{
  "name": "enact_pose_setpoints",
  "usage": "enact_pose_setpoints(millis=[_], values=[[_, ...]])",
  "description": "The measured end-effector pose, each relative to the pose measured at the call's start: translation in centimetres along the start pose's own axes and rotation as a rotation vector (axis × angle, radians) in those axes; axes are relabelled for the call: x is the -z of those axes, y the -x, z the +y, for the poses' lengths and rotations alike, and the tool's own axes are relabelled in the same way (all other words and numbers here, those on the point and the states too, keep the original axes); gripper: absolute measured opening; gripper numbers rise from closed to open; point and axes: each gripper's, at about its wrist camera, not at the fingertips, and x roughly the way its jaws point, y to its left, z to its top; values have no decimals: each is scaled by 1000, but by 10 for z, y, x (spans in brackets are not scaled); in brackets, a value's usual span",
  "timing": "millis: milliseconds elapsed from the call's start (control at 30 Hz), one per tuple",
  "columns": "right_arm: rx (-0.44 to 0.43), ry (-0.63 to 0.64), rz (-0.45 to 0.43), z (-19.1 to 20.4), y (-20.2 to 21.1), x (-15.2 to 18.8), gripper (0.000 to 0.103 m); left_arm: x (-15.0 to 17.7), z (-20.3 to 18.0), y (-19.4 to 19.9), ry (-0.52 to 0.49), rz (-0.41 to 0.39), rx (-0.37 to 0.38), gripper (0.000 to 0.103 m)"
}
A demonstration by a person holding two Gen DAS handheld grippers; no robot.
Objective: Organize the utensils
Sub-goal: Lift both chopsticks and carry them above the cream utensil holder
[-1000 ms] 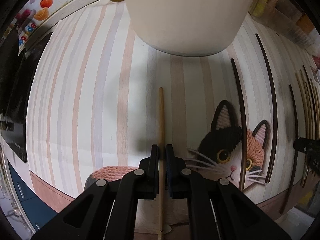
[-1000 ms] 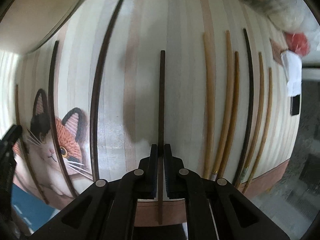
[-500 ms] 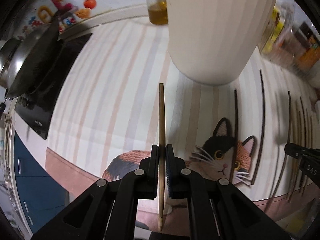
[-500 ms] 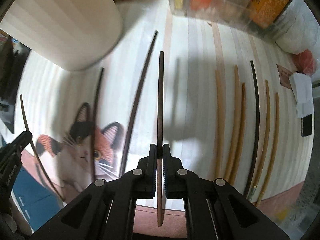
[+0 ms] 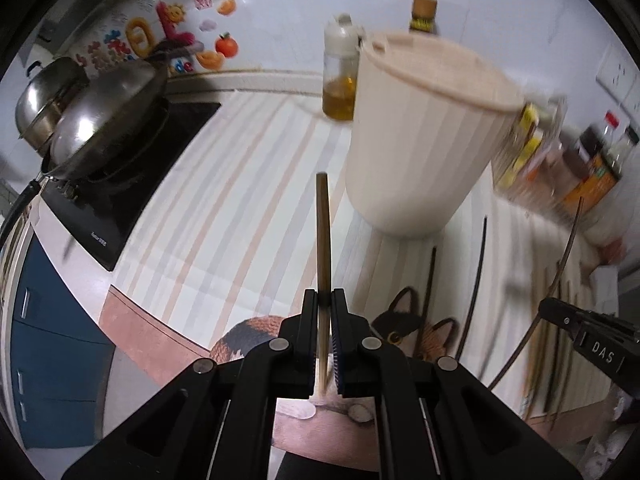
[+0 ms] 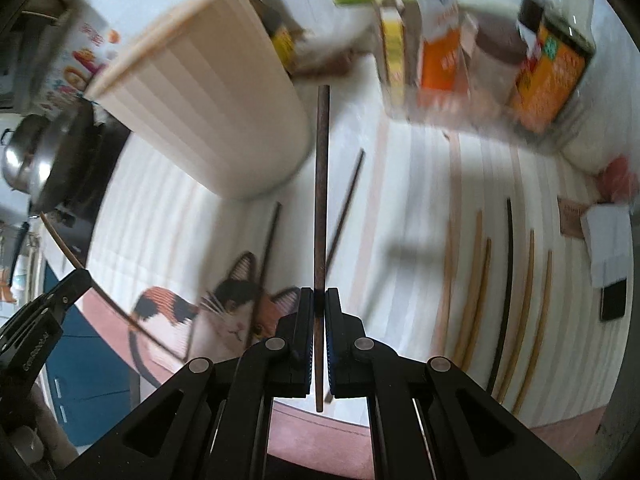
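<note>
My left gripper (image 5: 325,300) is shut on a light wooden chopstick (image 5: 322,236), held above the striped cat mat (image 5: 224,208). The right gripper (image 6: 319,298) is shut on a dark brown chopstick (image 6: 321,184), also lifted off the mat (image 6: 400,208). A cream ribbed holder (image 5: 424,136) stands ahead of the left gripper, slightly right; in the right wrist view the holder (image 6: 208,112) is ahead to the left. Two dark chopsticks (image 6: 344,208) lie near the cat picture. Several light chopsticks (image 6: 476,280) and one dark chopstick (image 6: 505,288) lie in a row on the right.
A wok (image 5: 104,120) and a lidded pot (image 5: 44,100) sit on a black cooktop (image 5: 120,200) at the left. An oil bottle (image 5: 340,72) stands behind the holder. Jars and sauce bottles (image 6: 480,48) crowd the back right. A phone (image 6: 614,300) lies at the right edge.
Both grippers have risen off the mat with their chopsticks and tilted up, so the holder's rim, the cooktop and the bottles have come into view.
</note>
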Motion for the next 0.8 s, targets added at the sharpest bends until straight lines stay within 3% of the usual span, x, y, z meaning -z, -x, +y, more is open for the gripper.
enact_pose_setpoints(millis=[367,667,800], values=[[-123,79,-196,38,77,-24,5,-36,19,73,101,-176,26,3],[-224,107,-404,65,182,-76,5,-91,23,144,79,-338,85,3],[-214,115,-498,75,215,-107,5,-126,15,170,48,-395,139,3]])
